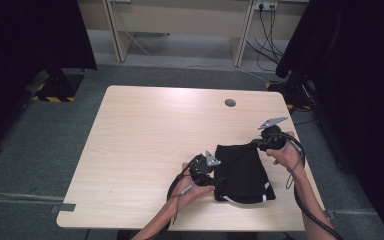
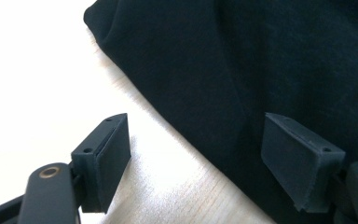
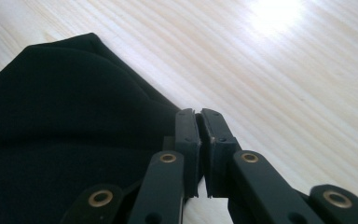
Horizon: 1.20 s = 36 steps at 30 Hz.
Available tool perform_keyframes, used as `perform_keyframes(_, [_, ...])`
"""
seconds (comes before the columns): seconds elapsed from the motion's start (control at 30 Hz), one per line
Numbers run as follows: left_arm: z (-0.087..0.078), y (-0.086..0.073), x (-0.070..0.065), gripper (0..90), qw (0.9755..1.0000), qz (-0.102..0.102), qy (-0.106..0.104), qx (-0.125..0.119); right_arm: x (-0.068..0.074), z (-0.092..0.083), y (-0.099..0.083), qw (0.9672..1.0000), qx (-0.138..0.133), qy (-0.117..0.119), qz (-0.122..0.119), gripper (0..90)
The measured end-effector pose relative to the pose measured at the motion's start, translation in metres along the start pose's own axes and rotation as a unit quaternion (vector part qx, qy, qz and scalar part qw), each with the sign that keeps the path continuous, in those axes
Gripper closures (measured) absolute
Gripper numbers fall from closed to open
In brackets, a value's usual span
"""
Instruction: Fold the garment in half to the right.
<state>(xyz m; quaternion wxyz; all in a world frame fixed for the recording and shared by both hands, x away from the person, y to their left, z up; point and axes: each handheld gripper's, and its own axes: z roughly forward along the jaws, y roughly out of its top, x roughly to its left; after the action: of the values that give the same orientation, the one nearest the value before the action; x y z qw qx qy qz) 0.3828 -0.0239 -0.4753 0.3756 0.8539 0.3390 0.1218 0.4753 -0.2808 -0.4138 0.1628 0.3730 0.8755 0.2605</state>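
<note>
A folded black garment (image 1: 242, 174) lies on the near right part of the wooden table (image 1: 145, 140), close to the near edge. At its near left edge sits the left gripper (image 1: 216, 176), held low over the tabletop; in the left gripper view its jaws stand wide apart, one pad (image 2: 107, 158) over bare wood and the other pad (image 2: 298, 158) over the cloth, with the garment's edge (image 2: 191, 93) running between them, unpinched. Farther off, at the garment's far right corner, the right gripper (image 1: 256, 144) has its jaws pressed together (image 3: 199, 154) right at the cloth's edge; whether fabric is caught between them I cannot tell.
</note>
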Motion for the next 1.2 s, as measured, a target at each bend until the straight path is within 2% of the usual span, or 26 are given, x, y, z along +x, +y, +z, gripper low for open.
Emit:
perform_keyframes(0.13, [-0.001,-0.001,0.000,24.6,1.0000,-0.002,0.000,0.000,-0.006,0.021,-0.015,0.9996,0.027,0.000,0.002,86.4])
perform_keyframes(0.2, [-0.001,-0.001,0.000,24.6,1.0000,-0.003,-0.001,-0.001,-0.010,0.027,-0.023,0.9998,0.007,0.010,0.017,86.3])
perform_keyframes(0.3, [0.000,0.001,0.001,24.4,1.0000,-0.004,0.000,0.006,-0.009,0.026,-0.024,1.0000,0.001,0.005,0.004,84.5])
perform_keyframes(0.4, [-0.001,0.000,0.002,24.4,1.0000,-0.003,-0.002,0.003,-0.006,0.026,-0.022,1.0000,0.002,-0.003,0.003,81.4])
perform_keyframes(0.5, [-0.007,-0.005,0.009,24.2,0.9999,-0.010,0.005,0.004,0.004,0.036,-0.014,0.9999,-0.002,-0.004,-0.010,79.2])
perform_keyframes(0.53, [-0.012,-0.009,0.015,24.1,0.9998,-0.015,0.009,0.006,0.007,0.038,-0.010,0.9999,-0.004,-0.004,-0.012,77.6])
perform_keyframes(0.57, [-0.015,-0.012,0.018,24.1,0.9994,-0.030,0.014,0.010,0.010,0.041,-0.006,0.9998,-0.007,-0.005,-0.015,75.8])
perform_keyframes(0.63, [-0.020,-0.016,0.022,23.7,0.9984,-0.048,0.028,0.014,0.016,0.050,0.002,0.9997,-0.015,-0.005,-0.016,74.0])
perform_keyframes(0.67, [-0.020,-0.016,0.022,23.6,0.9984,-0.048,0.028,0.014,0.016,0.050,0.002,0.9997,-0.015,-0.005,-0.016,74.0])
perform_keyframes(0.7, [-0.023,-0.017,0.029,23.6,0.9992,-0.023,0.031,0.010,0.023,0.057,0.012,0.9997,-0.017,-0.006,-0.016,70.0])
perform_keyframes(0.77, [-0.027,-0.020,0.032,22.8,0.9990,-0.023,0.037,0.012,0.030,0.064,0.022,0.9995,-0.021,-0.009,-0.024,65.6])
perform_keyframes(0.8, [-0.029,-0.021,0.034,22.3,0.9988,-0.024,0.041,0.011,0.034,0.066,0.027,0.9994,-0.019,-0.011,-0.026,60.2])
perform_keyframes(0.83, [-0.029,-0.021,0.034,22.2,0.9988,-0.024,0.041,0.011,0.034,0.066,0.027,0.9994,-0.019,-0.011,-0.026,60.2])
perform_keyframes(0.87, [-0.031,-0.021,0.036,22.2,0.9987,-0.024,0.045,0.009,0.036,0.067,0.031,0.9994,-0.017,-0.016,-0.025,53.4])
perform_keyframes(0.9, [-0.032,-0.021,0.039,21.1,0.9985,-0.025,0.049,0.005,0.040,0.061,0.035,0.9994,-0.025,-0.020,-0.009,45.2])
perform_keyframes(0.93, [-0.033,-0.021,0.042,20.6,0.9982,-0.028,0.053,-0.001,0.041,0.055,0.035,0.9993,-0.034,-0.019,0.003,42.0])
perform_keyframes(1.03, [-0.034,-0.013,0.054,19.1,0.9968,-0.053,0.059,-0.014,0.045,0.032,0.029,0.9987,-0.047,-0.009,0.019,36.4])
perform_keyframes(1.07, [-0.034,-0.013,0.054,18.9,0.9968,-0.053,0.059,-0.014,0.045,0.032,0.029,0.9987,-0.047,-0.009,0.019,36.4])
perform_keyframes(1.1, [-0.030,-0.008,0.060,18.8,0.9959,-0.058,0.067,-0.017,0.051,0.015,0.022,0.9976,-0.065,0.001,0.023,35.0])
perform_keyframes(1.17, [-0.028,-0.005,0.063,18.4,0.9952,-0.064,0.071,-0.018,0.060,0.002,0.011,0.9960,-0.072,0.031,0.044,34.9])
perform_keyframes(1.2, [-0.024,0.001,0.069,17.8,0.9942,-0.070,0.079,-0.018,0.065,-0.003,0.006,0.9958,-0.067,0.042,0.046,34.7])
